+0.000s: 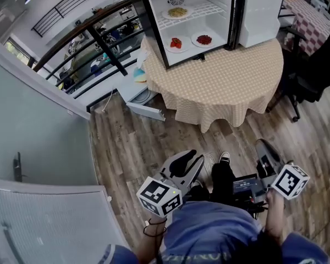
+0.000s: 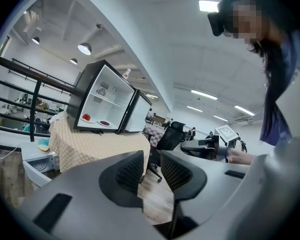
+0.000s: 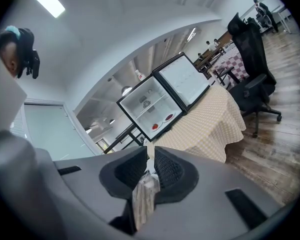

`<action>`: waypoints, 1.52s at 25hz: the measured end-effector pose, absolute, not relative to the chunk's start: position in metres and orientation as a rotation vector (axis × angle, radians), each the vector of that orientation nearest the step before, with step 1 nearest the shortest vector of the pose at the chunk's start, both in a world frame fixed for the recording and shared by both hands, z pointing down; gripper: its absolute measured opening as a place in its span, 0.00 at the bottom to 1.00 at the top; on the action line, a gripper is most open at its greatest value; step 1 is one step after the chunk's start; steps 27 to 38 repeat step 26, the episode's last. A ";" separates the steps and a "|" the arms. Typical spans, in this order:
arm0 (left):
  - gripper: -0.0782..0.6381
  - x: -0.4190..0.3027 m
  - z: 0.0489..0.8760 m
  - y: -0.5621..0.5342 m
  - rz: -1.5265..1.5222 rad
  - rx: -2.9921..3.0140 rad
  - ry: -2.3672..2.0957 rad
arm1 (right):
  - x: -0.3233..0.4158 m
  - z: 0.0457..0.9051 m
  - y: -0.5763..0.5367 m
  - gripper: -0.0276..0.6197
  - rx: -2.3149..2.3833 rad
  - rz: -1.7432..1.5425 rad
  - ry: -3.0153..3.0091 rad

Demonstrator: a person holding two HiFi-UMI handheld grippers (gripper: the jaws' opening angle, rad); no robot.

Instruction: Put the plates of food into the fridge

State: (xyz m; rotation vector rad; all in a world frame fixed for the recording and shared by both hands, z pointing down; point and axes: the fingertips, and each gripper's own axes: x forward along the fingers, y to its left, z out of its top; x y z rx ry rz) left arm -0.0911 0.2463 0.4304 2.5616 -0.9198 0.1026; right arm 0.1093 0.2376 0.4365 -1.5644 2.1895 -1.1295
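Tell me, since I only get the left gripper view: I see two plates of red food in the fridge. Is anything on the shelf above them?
Observer: Yes. The head view shows a third plate of yellowish noodles on the upper shelf of the fridge.
Operator: Do the other tongs hold anything?
Observer: No. The right gripper view shows the right tongs almost closed, with nothing between them.

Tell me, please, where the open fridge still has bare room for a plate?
The upper shelf is free right of the pasta plate. The fridge floor is crowded with two red-food plates. The tablecloth before the fridge is bare.
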 end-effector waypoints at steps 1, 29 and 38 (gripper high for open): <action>0.27 -0.092 0.430 0.247 0.104 2.563 -0.916 | 0.110 0.438 0.239 0.13 -1.569 -1.140 2.174; 0.27 -0.103 0.419 0.240 0.057 2.571 -0.936 | 0.113 0.423 0.234 0.12 -1.605 -1.102 2.167; 0.27 -0.103 0.419 0.240 0.057 2.571 -0.936 | 0.113 0.423 0.234 0.12 -1.605 -1.102 2.167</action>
